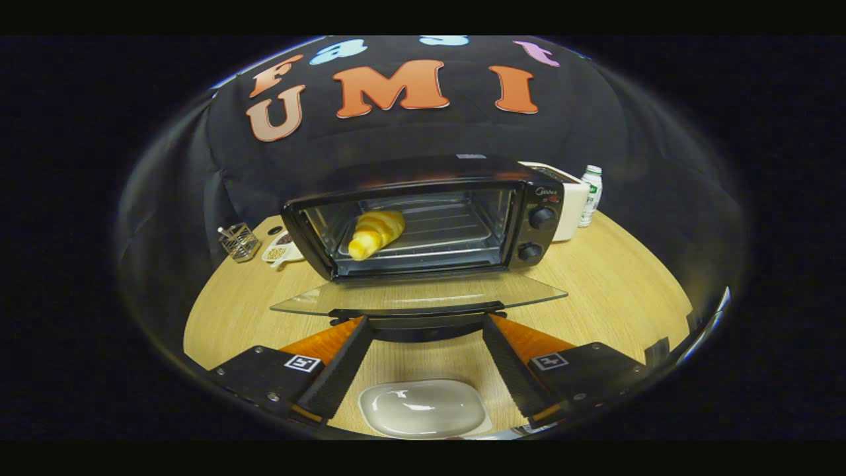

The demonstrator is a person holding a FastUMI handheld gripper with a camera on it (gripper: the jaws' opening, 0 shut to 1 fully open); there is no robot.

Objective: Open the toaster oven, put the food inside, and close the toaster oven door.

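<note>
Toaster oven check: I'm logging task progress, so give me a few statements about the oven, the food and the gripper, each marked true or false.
1. The toaster oven door is folded down open. True.
2. The croissant lies on the white plate. False: it lies on the rack inside the oven; the plate is bare.
3. The gripper is open, its fingers spread at the door's handle. True.
4. The oven's two knobs sit left of the cavity. False: they sit right of it.

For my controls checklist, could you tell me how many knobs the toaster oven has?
2, both on the toaster oven's right panel: upper knob, lower knob. The gripper is open at the door handle.
</note>
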